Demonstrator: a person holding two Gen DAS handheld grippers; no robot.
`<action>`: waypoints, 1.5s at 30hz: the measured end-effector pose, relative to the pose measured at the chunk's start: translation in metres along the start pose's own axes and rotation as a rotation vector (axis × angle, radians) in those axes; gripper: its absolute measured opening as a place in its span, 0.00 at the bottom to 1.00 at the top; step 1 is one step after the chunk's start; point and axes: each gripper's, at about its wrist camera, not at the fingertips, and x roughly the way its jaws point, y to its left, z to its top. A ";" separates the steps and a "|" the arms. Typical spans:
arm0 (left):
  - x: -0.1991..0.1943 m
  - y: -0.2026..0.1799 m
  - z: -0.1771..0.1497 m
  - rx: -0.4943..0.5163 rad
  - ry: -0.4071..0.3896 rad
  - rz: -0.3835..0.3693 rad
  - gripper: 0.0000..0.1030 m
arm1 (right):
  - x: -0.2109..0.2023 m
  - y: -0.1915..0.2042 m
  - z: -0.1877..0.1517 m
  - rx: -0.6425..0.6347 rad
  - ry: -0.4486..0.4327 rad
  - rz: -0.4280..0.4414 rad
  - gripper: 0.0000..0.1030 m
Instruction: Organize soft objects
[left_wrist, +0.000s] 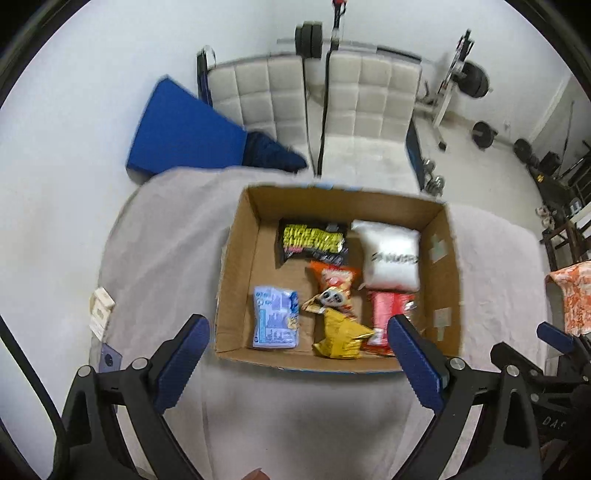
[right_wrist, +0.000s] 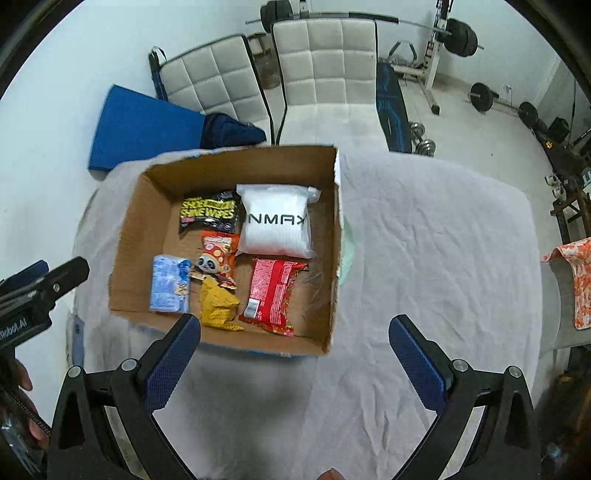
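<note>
Both grippers hang above the cloth-covered surface (right_wrist: 424, 229), jaws apart and holding nothing: left gripper (left_wrist: 299, 363) over the near rim of the cardboard box (right_wrist: 136, 229), right gripper (right_wrist: 295, 363) just right of the box's near corner. Judged step: between placements, or near the end, since every soft packet in view already lies inside the box and the cloth beside it shows none left to pick. Box contents, all flat on the floor of the box: black wipes pack (right_wrist: 208, 216) at far left; white bagged textile (right_wrist: 275, 221) beside it at far right; panda snack pouch (right_wrist: 218, 260) in the middle; blue tissue pack (right_wrist: 170, 284) near left; yellow foil bag (right_wrist: 218, 304) near centre, crumpled; red noodle packet (right_wrist: 271, 295) near right. Left strip of box floor is bare. Next move probably calls for tidying the overlap between panda pouch and yellow bag, or finding any remaining item; an orange patterned cloth (right_wrist: 580, 280) hangs at far right, apart from the surface.
</note>
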 end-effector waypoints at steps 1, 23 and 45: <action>-0.010 -0.002 -0.001 0.001 -0.014 -0.005 0.96 | -0.010 -0.001 -0.004 -0.001 -0.012 0.003 1.00; -0.186 -0.048 -0.064 0.024 -0.200 -0.075 0.96 | -0.246 -0.020 -0.095 0.001 -0.312 -0.079 1.00; -0.205 -0.038 -0.083 -0.010 -0.204 -0.071 0.96 | -0.280 -0.034 -0.119 0.018 -0.347 -0.105 1.00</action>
